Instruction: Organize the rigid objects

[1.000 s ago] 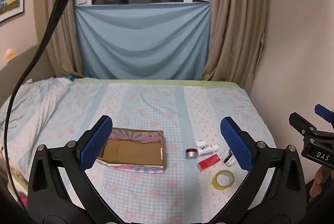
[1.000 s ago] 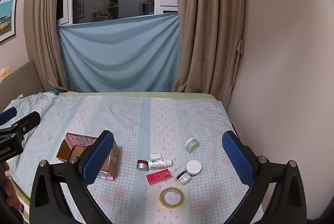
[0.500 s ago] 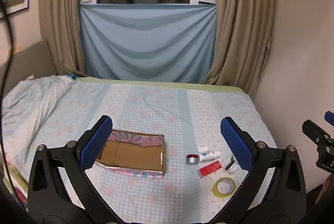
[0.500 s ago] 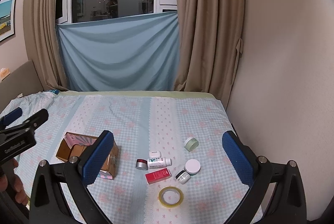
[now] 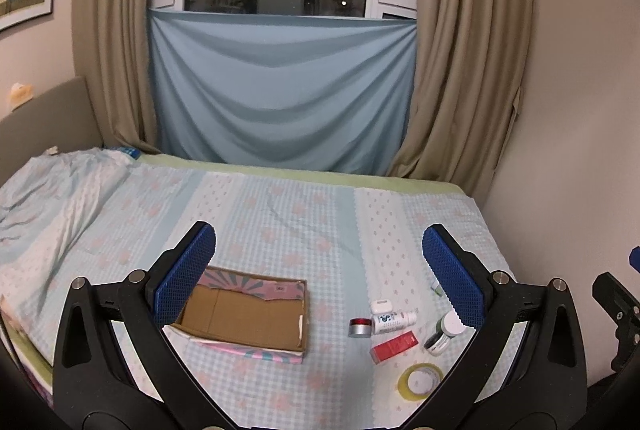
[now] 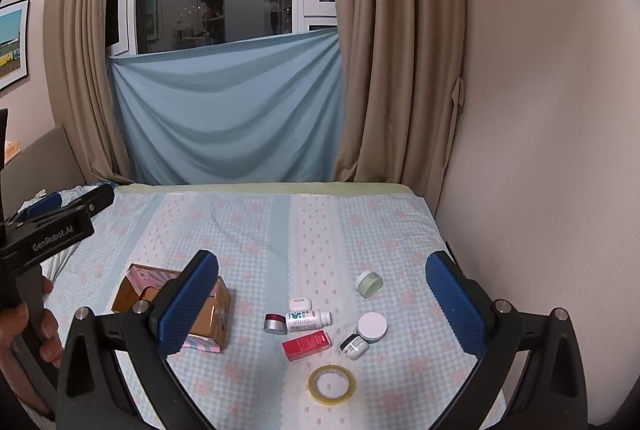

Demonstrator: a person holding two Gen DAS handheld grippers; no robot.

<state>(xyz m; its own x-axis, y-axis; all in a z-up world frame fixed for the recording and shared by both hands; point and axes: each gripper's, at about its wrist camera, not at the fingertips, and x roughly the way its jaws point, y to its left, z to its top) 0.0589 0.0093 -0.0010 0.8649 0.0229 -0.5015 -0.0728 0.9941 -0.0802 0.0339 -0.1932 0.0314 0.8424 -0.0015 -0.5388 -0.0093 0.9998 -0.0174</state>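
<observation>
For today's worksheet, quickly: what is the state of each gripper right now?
Left gripper: open, holding nothing, above the bed.
Right gripper: open, holding nothing, above the small items.

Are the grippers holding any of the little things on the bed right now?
No. The left gripper and right gripper are both open and empty, above the bed.

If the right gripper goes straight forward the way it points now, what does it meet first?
Probably the bed's checked blue cover, beyond the small items. The right gripper is open and holds nothing; depth is uncertain.
</observation>
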